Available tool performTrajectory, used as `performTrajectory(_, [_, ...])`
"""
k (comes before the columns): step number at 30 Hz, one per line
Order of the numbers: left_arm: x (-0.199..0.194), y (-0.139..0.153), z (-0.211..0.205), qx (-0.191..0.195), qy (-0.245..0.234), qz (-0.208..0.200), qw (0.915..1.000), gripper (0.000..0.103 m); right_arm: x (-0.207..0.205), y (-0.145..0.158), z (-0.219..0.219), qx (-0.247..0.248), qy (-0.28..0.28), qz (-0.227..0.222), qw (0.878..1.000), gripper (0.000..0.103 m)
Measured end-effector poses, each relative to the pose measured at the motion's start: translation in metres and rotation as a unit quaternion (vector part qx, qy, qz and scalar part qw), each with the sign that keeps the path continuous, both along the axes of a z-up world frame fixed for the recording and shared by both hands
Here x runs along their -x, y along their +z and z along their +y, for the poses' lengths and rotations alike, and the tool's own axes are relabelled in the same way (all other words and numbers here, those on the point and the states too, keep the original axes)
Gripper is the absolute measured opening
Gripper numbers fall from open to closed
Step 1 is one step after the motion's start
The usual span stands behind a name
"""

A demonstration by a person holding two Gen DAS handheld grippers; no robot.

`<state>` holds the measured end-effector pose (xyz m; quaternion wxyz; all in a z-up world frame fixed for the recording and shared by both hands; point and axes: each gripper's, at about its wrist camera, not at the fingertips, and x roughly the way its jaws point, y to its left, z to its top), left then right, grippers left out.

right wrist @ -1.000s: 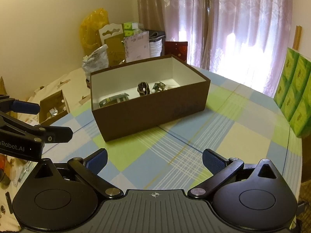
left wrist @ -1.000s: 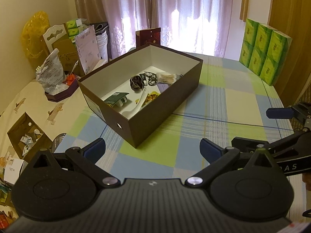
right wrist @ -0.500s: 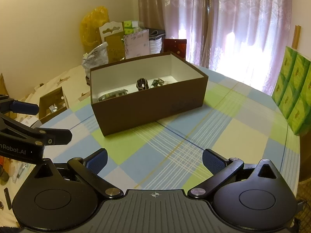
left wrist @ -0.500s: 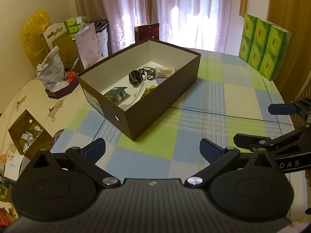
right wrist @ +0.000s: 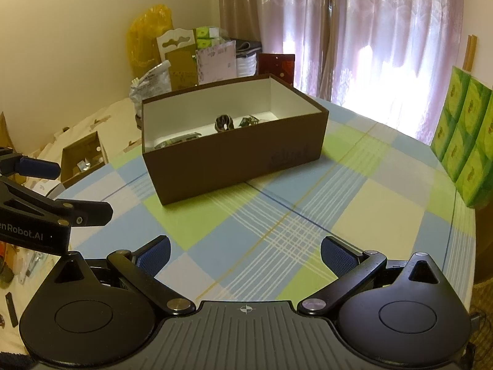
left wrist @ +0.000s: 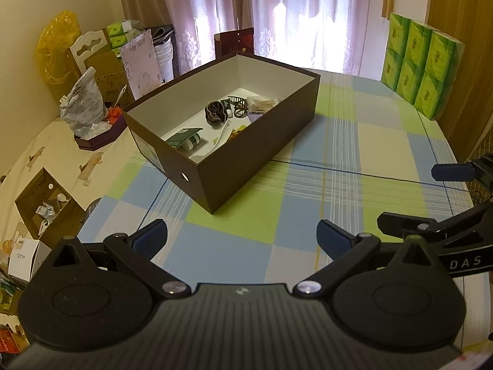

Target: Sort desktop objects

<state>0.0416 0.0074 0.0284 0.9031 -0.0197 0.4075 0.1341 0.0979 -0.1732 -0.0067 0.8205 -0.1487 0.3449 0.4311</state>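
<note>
1. The left claw [left wrist: 242,236] is spread wide and holds nothing, above the checked tabletop [left wrist: 354,141].
2. The right claw [right wrist: 245,251] is likewise spread and holds nothing.
3. The brown box [left wrist: 255,154] sits on the tabletop well ahead of both claws, with small items [left wrist: 215,114] lying inside it.

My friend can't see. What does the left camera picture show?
An open brown box sits on a checked tablecloth, with small things inside like a green hair clip. The left tool is open and empty in front; green tissue packs stand far right.
</note>
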Motion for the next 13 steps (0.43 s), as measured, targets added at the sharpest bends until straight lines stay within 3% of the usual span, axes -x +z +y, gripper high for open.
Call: performTrajectory(13, [-0.0040, -0.0023, -0.0015, -0.004, 0.003, 0.001, 1.0000, 0.102, -0.0054, -0.0052, -0.0022, 0.005, -0.003, 0.005, 1.000, 0.101])
